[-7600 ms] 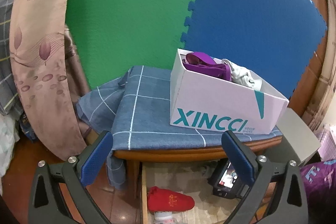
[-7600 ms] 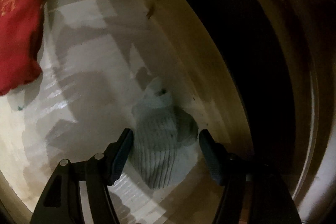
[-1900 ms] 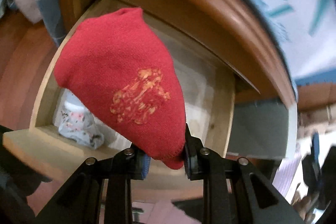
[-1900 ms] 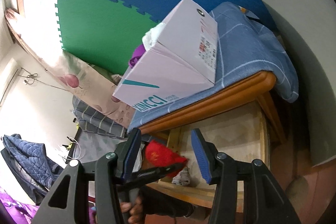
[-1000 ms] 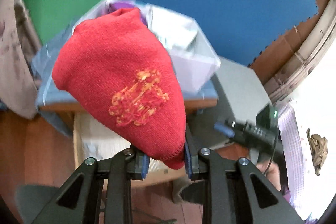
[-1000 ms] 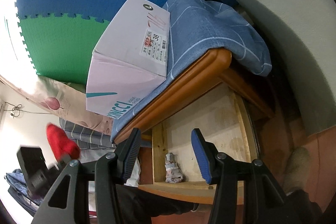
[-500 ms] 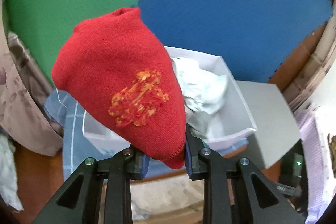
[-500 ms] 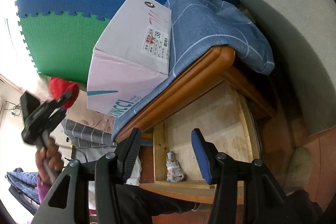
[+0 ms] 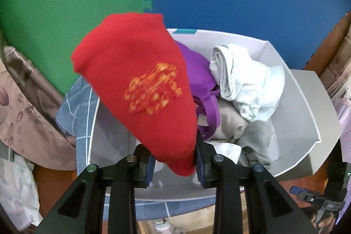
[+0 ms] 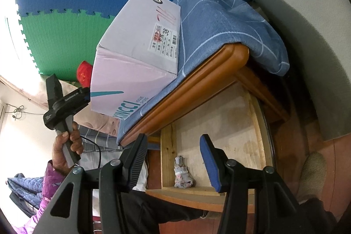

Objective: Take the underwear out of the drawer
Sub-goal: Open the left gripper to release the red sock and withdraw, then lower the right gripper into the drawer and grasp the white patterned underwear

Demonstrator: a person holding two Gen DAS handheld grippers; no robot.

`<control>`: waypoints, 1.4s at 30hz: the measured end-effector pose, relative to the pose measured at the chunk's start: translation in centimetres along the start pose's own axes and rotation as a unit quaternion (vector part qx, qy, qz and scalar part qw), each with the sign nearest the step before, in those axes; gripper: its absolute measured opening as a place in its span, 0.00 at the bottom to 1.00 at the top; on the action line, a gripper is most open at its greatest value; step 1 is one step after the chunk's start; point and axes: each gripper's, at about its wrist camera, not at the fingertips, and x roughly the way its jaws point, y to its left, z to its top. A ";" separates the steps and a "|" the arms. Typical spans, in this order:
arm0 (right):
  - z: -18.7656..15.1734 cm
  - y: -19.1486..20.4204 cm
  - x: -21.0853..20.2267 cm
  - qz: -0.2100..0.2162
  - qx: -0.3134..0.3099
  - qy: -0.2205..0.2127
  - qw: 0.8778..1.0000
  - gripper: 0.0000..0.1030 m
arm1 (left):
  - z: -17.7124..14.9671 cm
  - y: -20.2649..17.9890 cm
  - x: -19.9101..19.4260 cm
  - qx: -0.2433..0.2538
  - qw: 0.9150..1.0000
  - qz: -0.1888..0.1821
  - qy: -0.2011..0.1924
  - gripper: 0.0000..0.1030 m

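Left tongs (image 9: 174,162) are pinching the red knit underwear (image 9: 140,89) by its lower edge, holding it up over the white XINCCI box (image 9: 294,102), closer to the box's left end. The piece has an orange pattern stitched in the middle. Inside the box there's a purple garment (image 9: 199,76), then a pale bundled cloth (image 9: 245,80) to its right and some grey fabric (image 9: 254,137) below that. The box sits on the surface, which is covered by a blue checked cloth (image 10: 219,21).

Right tongs (image 10: 173,159) are spread wide with nothing between them, hanging in front of the open drawer (image 10: 210,189). A small floral piece (image 10: 182,174) lies at the drawer's front left corner, the rest of the bottom looks like bare wood.
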 end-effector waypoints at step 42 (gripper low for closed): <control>-9.4 9.6 20.5 -0.034 -0.203 0.331 0.921 0.51 | -20.0 10.5 -7.7 -0.141 0.976 0.065 -0.150 0.99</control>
